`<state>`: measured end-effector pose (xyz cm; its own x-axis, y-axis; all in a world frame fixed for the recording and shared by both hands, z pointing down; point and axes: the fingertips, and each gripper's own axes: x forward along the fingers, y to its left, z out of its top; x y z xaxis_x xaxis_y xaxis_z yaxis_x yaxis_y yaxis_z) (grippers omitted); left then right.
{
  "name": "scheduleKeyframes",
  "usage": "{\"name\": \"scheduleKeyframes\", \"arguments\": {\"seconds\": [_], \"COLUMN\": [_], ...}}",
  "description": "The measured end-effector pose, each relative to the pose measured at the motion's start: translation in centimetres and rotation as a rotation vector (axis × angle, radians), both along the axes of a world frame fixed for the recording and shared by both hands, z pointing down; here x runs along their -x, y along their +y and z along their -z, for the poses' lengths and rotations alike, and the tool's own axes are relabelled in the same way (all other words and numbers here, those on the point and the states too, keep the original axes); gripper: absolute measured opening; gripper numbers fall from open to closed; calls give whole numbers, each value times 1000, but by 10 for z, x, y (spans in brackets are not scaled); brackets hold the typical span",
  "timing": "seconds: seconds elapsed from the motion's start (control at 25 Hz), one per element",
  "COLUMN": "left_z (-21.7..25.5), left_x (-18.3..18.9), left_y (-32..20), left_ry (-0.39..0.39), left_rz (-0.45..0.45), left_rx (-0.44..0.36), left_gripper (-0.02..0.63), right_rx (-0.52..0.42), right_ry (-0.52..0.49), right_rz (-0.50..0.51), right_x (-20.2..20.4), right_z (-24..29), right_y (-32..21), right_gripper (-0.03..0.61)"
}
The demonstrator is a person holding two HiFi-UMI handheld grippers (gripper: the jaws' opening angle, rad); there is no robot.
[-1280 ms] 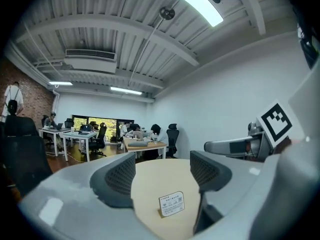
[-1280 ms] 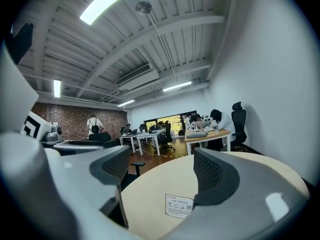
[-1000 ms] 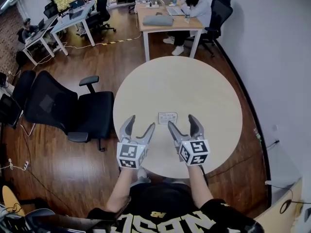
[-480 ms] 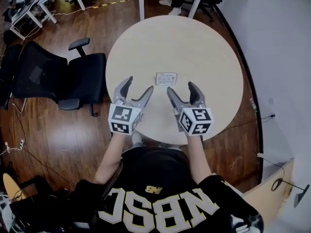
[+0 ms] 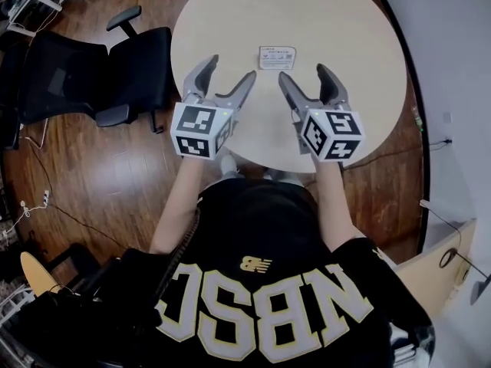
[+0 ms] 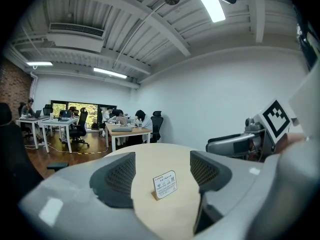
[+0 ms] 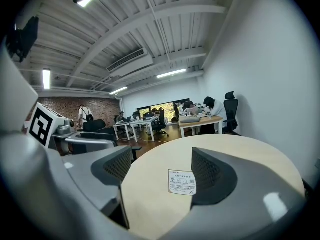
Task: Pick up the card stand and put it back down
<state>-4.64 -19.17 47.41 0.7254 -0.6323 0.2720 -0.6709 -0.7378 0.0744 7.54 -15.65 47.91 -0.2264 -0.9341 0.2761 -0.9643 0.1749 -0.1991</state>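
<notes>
Both grippers are held side by side over the near edge of the round desk [image 5: 353,29], with bare forearms stretched forward and the marker cubes turned towards the person. Each is pointed away from the body and dipped slightly towards the desktop.

The fingers of the left gripper [image 5: 229,69] are spread wide and nothing is gripped between them. The fingers of the right gripper [image 5: 304,73] have just been drawn a little closer, yet a clear gap is kept and nothing is held.

The card stand [image 5: 277,57] is seen on the desk just ahead of the fingertips, between the two grippers and touched by neither. It is a small white printed card, set upright with a slight backward lean on a low brownish base.
</notes>
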Motion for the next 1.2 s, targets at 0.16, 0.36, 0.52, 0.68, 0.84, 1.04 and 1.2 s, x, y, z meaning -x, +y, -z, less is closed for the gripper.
{"name": "scheduleKeyframes", "arguments": {"seconds": [0.16, 0.36, 0.52, 0.68, 0.84, 1.04, 1.2], "left_z": [-2, -6, -12, -25, -36, -47, -32], "left_x": [-4, -6, -11, -7, 10, 59, 100], "left_y": [8, 14, 17, 18, 10, -8, -31], "left_ry": [-4, -8, -15, -33, -60, -122, -179], "left_rz": [-4, -9, -14, -11, -1, 25, -41], "left_rx": [3, 12, 20, 32, 44, 49, 20], "left_gripper": [342, 342, 342, 342, 342, 342, 342], "right_rx": [3, 9, 18, 24, 27, 36, 41], "right_ry": [-1, -2, -2, -3, -16, -23, -30], "right_rz": [3, 3, 2, -3, -13, -15, -19], "right_x": [-2, -1, -7, -11, -15, -16, -15], "right_z": [-3, -6, -8, -14, -17, -24, -23], "right_y": [10, 17, 22, 26, 25, 26, 23], "right_gripper": [380, 380, 380, 380, 380, 380, 380]}}
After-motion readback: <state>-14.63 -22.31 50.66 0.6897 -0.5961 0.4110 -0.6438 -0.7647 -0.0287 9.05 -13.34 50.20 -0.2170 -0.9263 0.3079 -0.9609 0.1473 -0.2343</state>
